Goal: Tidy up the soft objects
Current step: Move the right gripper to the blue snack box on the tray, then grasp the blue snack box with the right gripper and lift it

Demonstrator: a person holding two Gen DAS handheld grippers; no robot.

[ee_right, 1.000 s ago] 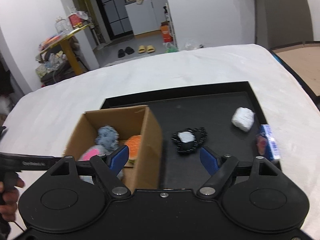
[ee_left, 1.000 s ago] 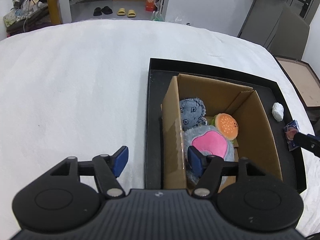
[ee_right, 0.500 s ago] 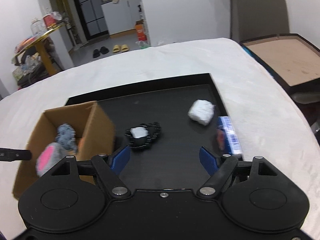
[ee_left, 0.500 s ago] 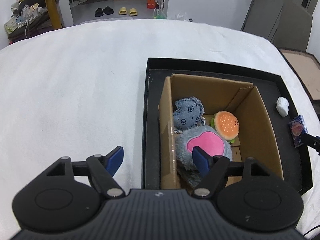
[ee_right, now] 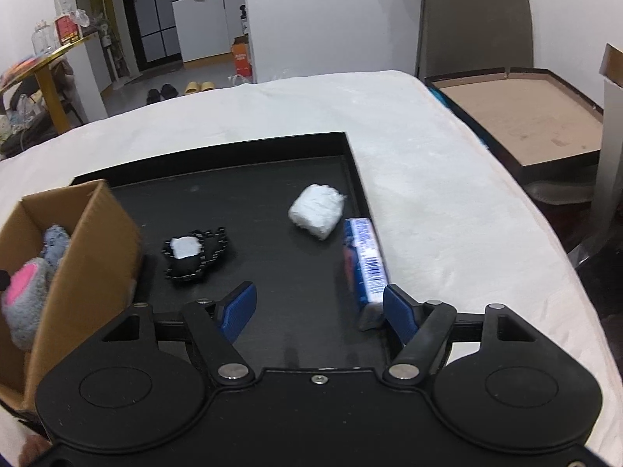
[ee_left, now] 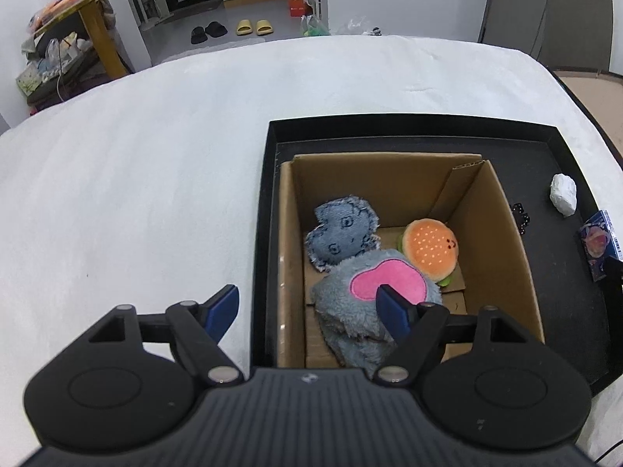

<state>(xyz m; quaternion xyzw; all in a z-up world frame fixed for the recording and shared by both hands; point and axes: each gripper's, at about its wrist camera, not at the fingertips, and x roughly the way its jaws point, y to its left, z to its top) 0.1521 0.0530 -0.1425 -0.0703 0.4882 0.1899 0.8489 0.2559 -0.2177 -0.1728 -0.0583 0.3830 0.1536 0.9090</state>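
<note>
A cardboard box point(ee_left: 389, 179) stands in the black tray point(ee_left: 389, 126). It holds a denim plush point(ee_left: 342, 229), a burger plush point(ee_left: 430, 245) and a grey plush with a pink patch point(ee_left: 366, 280). My left gripper point(ee_left: 307, 299) hovers open over the box's left wall, holding nothing. On the tray floor point(ee_right: 272, 179) lie a white wad point(ee_right: 317, 210), a black beaded piece point(ee_right: 194, 253) and a blue packet point(ee_right: 364, 260). My right gripper point(ee_right: 317, 299) is low over the tray with its jaws closing. Only the packet's near end lies just inside its right finger, untouched.
White cloth point(ee_left: 136, 194) covers the table around the tray. A brown-lined tray point(ee_right: 525, 116) and a grey chair point(ee_right: 475, 19) stand off the table's right side. The box point(ee_right: 97, 253) is left of my right gripper.
My right gripper has swung right, away from the box, and sunk toward the tray's right side near the blue packet. My left gripper's jaws have widened and it has drawn back a little.
</note>
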